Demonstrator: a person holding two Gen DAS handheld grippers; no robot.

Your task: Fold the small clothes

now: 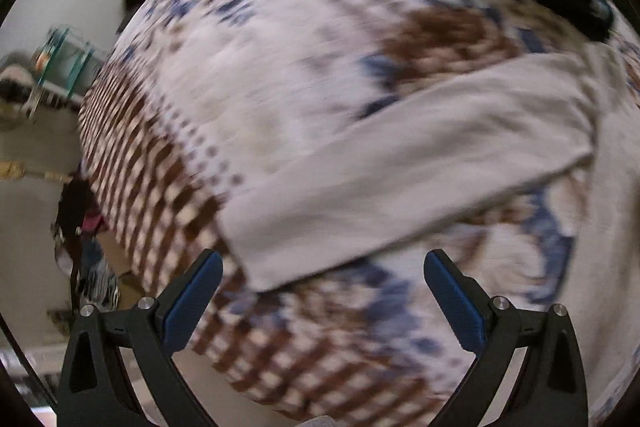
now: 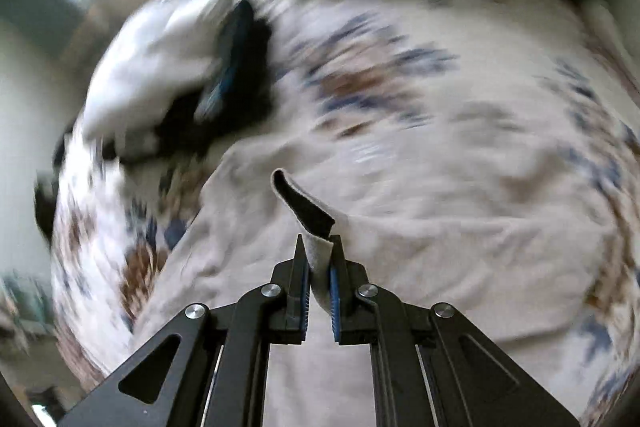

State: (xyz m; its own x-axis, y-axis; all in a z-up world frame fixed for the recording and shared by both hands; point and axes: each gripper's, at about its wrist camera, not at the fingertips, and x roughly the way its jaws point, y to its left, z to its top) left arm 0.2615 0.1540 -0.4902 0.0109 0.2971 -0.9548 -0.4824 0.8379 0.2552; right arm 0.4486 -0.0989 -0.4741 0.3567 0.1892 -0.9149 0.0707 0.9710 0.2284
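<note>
A small beige garment of soft knit cloth [image 2: 400, 211] is seen lying on a patterned bedspread of white fabric with brown and blue motifs [image 1: 280, 47], which serves as the landmark here. In the left wrist view a long beige panel of the garment [image 1: 400, 167], perhaps a sleeve, is spread across the bedspread just ahead of the left gripper.

The garment is judged to be light, limp and easily creased; it will sag and drag when lifted by one point, so a hem, cuff or corner is the better place to be taken hold of, with a second hold at an opposite edge to keep the fold straight. Nothing about it appears fragile or slippery.

The right gripper [image 2: 319, 247] is closed tightly on a raised edge of the garment, a fold of cloth being pinched between its blue pads [image 2: 334, 291]. The left gripper [image 1: 322, 267] is spread wide above the bedspread; nothing is held between its blue fingers [image 1: 192, 303], and no contact with the cloth can be made out.
</note>
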